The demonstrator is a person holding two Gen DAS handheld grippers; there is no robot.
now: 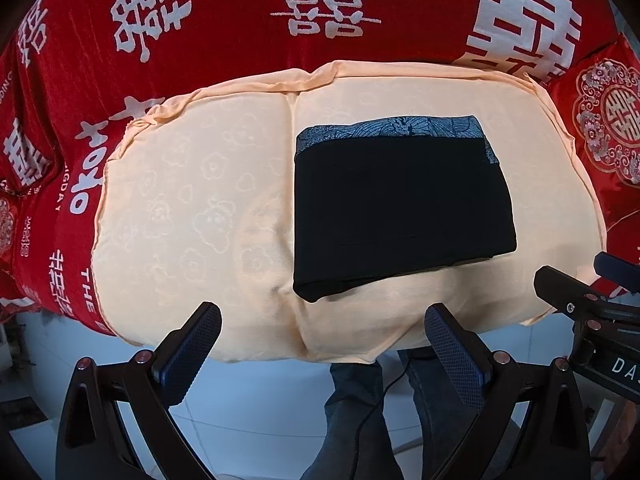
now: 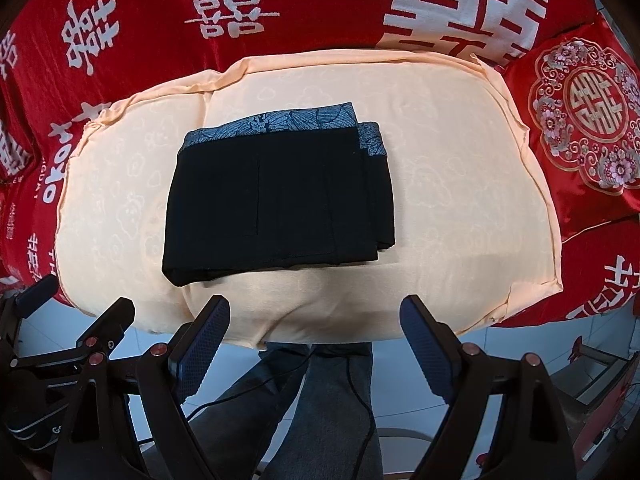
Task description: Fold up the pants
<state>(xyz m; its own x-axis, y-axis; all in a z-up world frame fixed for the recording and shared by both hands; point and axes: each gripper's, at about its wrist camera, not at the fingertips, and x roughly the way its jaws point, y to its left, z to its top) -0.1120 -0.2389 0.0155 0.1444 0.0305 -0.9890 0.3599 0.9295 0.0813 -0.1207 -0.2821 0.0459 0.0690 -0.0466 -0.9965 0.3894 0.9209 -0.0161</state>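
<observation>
black folded pants with blue patterned waistband (image 1: 400, 208) lying crosswise ahead | left claw (image 1: 320, 344) gaping wide, empty | right claw (image 2: 316, 336) gaping wide, nearer

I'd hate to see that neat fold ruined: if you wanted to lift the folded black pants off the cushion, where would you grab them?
Probably the thick folded edge nearest the tongs, coming in low from the front. On the pants the layers bunch into a rounded lip there, while the far patterned band lies flat.

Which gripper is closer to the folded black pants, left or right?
Left, but only slightly. The left gripper is open just before the pants' near edge. The right gripper is open too, a little further back.
</observation>
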